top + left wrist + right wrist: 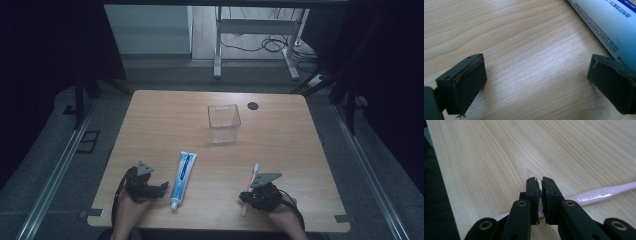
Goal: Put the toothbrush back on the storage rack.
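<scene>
On the table (280,125), I see the clear box (224,123) near the far edge. Toothpaste (183,178) lies near the front edge beside my left gripper (536,80), jaws spread. My right gripper (541,195) pinches the toothbrush (596,194) there.

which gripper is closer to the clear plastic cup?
Right, by a narrow margin. The right gripper sits near the table's front edge by the pink toothbrush, roughly below the cup. The left gripper is at the front left, beside the toothpaste tube.
</scene>
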The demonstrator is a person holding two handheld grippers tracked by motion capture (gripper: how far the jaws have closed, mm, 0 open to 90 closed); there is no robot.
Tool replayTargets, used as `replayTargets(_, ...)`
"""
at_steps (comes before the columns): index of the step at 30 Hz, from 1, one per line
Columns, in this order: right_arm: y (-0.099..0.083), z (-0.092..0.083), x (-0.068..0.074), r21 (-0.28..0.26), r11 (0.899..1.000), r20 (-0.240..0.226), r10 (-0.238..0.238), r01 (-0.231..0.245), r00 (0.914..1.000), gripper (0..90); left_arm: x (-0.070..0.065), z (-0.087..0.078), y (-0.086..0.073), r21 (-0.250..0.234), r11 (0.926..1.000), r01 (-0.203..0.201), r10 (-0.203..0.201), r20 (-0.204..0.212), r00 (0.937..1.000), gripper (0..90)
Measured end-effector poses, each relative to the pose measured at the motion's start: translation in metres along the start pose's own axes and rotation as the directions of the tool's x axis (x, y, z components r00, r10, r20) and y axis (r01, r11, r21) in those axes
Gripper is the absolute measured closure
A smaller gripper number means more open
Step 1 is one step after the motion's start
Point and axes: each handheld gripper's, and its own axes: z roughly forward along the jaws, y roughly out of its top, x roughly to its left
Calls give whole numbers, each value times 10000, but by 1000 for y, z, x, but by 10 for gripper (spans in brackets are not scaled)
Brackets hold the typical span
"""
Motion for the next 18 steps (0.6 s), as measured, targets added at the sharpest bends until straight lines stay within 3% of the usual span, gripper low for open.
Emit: replayTargets(18,-19,-13,-11,226,9981,175,576,-580,9982,812,0,0,0,-1,10000,9,-9,-1,10000,23)
